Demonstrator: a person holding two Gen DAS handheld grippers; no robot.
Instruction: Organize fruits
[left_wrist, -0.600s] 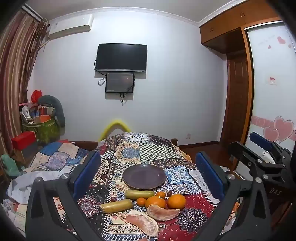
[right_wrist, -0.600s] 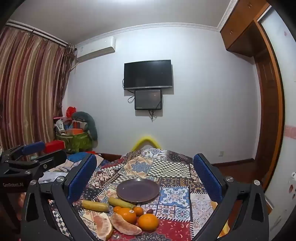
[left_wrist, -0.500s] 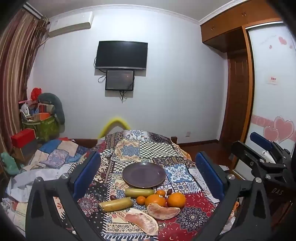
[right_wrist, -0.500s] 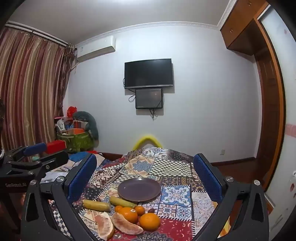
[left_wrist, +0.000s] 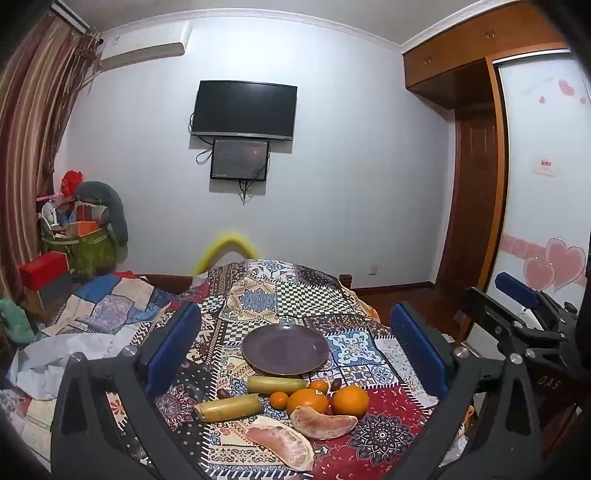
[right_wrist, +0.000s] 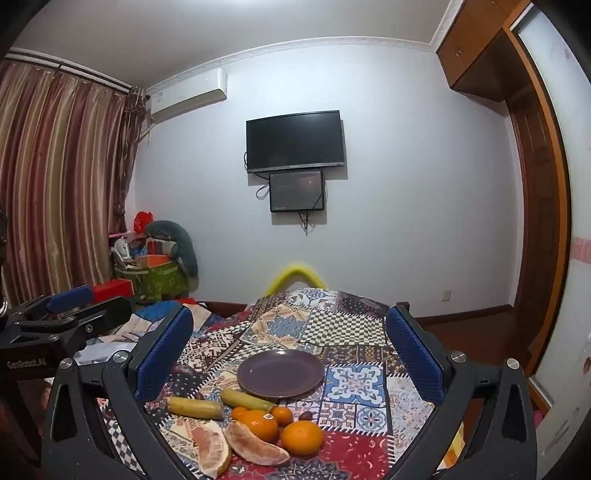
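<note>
left tongs (left_wrist: 291, 345): spread wide, nothing between the blue pads, held above the near edge of the counter, touching no fruit.
right tongs (right_wrist: 288, 350): also spread, empty, hovering level with the left pair; seen side-on in the left view at far right.
pomelo segments: two peeled pieces nearest the onlooker, one (left_wrist: 282, 445) flat on the cloth, the other (left_wrist: 325, 422) curved just behind it and touching the oranges.
oranges: two big ones side by side, (left_wrist: 308, 400) and (left_wrist: 350, 400); the left one carries a sticker in the right view.
small tangerines: one (left_wrist: 279, 400) left of the big oranges, one (left_wrist: 318, 386) behind them.
bananas: two greenish-yellow pieces, (left_wrist: 229, 407) nearer and left, (left_wrist: 277, 384) farther, lying just before the plate rim.
dark small fruits: one (left_wrist: 221, 393) by the bananas, one (left_wrist: 335, 384) by the oranges; too small to say what kind.
plate (left_wrist: 258, 360): dark purple, bare, just beyond the fruit cluster.
counter (left_wrist: 354, 341): covered in patchwork cloth.
step in hand: judged as the start, approach before the first pick; all fruit is off the plate.
next move: likely lower one pair of tongs over a fruit and close, then carry it to the plate. The far banana, near the rim, looks the easiest first grab.
care needed: round oranges may roll if nudged; pomelo flesh is soft, so a light squeeze.
background: TV (left_wrist: 243, 110) on the far wall.
</note>
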